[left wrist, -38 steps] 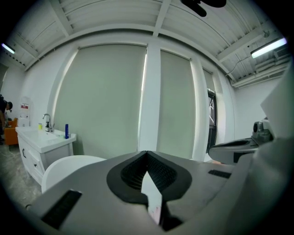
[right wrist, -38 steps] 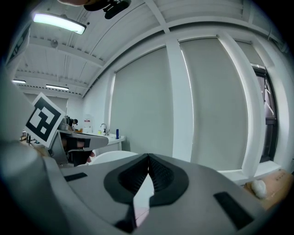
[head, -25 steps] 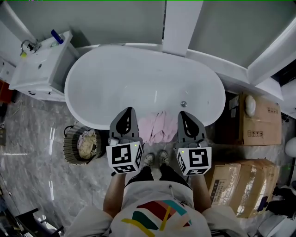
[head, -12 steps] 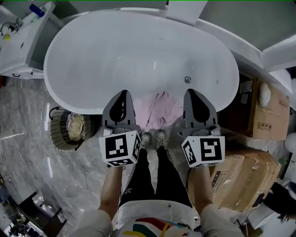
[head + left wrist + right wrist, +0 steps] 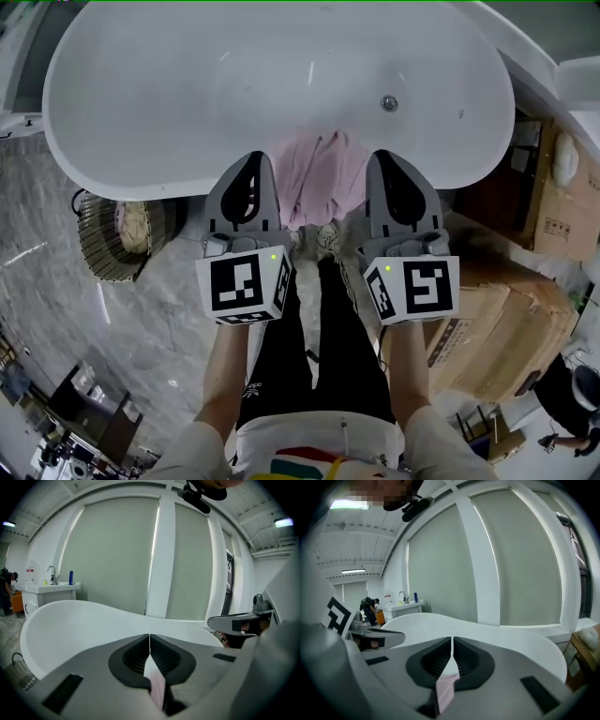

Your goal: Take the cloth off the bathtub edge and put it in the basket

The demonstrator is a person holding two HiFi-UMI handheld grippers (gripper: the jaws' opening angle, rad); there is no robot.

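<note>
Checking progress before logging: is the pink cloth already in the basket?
No, the pink cloth hangs over the bathtub edge, apart from the basket on the floor.

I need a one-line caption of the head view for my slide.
Shut left gripper and right gripper flank pink cloth on bathtub edge.

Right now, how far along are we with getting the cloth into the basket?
Nothing is done yet: the pink cloth hangs over the bathtub edge. Nothing is in hand: the left gripper and right gripper flank it, both shut and empty. Left to do: open, grasp the cloth, lift it off and carry it to the basket on the floor at left, which holds a pale bundle.
</note>
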